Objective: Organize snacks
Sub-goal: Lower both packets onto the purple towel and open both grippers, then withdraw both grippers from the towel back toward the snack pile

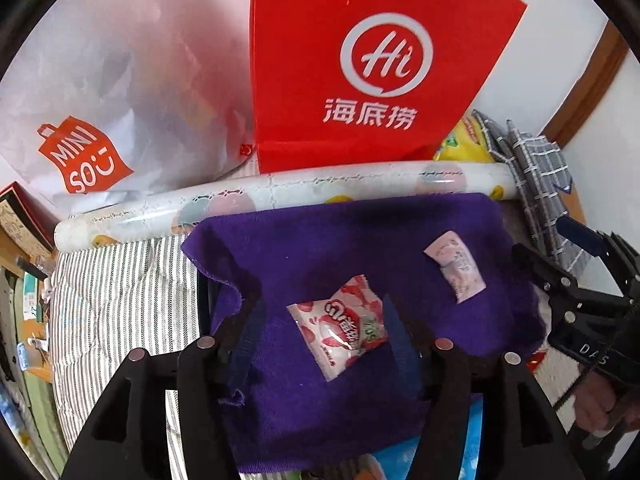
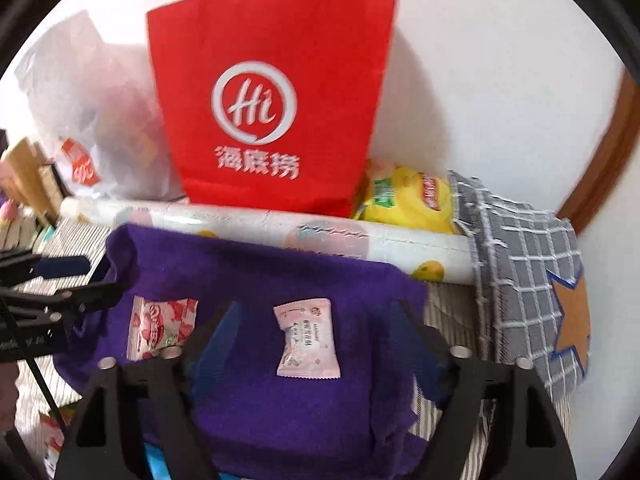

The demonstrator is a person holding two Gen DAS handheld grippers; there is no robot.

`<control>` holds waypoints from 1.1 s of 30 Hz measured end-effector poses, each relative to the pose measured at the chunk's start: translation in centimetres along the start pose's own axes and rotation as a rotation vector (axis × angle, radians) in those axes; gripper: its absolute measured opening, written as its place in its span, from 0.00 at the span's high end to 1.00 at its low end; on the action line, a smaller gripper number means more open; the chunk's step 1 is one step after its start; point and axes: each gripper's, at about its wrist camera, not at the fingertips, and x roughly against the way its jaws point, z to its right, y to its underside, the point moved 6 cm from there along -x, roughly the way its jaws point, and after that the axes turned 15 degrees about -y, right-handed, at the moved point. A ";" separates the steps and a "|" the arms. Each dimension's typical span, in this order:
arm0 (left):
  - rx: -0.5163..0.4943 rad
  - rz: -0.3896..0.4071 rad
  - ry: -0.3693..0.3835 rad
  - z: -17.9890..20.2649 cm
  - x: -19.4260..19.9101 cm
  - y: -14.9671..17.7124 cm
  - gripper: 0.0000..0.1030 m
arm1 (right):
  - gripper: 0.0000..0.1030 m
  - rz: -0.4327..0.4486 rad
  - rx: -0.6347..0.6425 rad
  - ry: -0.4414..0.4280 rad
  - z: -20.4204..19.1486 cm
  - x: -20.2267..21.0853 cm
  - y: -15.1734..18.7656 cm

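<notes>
Left tool [image 1: 320,320]: jaws apart, nothing gripped. The strawberry packet [image 1: 340,324] lies flat on the purple cloth [image 1: 340,248] between the fingers, pads clear of it on both sides.

Right tool [image 2: 316,336]: jaws wide, nothing gripped. The pink packet [image 2: 306,338] lies flat on the same cloth between its fingers, not touched.

The two packets sit near each other on the cloth, apart, strawberry one on the left. Each tool shows at the edge of the other's view; a hand [image 1: 600,404] holds the right tool's grip.

Surroundings: the cloth lies over a striped sheet [image 1: 116,292]. Just behind the cloth, a printed roll [image 1: 280,196] runs across from left to right, touching the cloth's far edge. Behind the roll stand a red paper bag [image 1: 360,64] and, left of it, a white bag [image 1: 100,88] with an orange logo, both against the wall. Right of the red bag, a yellow pack [image 2: 408,200] lies behind the roll's end, partly under a grey checked fabric [image 2: 520,264] bearing a brown star patch. Boxes [image 1: 20,220] at far left, too blurred to read.

Nothing lies over either packet.
</notes>
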 end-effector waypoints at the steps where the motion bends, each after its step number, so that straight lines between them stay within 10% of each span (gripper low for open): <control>1: 0.006 0.009 0.003 -0.1 0.5 -0.1 0.36 | 0.14 0.014 -0.015 0.021 0.1 0.5 0.1; 16: 0.008 0.141 -0.015 0.8 7.3 0.0 0.24 | 0.14 0.007 -0.108 0.156 1.4 7.8 6.7; 26: 0.067 0.238 0.092 -0.1 13.2 2.9 0.24 | 0.16 0.094 -0.166 0.068 1.0 12.6 10.3; 33: 0.102 0.244 0.007 -2.5 13.7 7.2 0.24 | 0.16 0.114 -0.178 0.055 1.0 13.9 13.3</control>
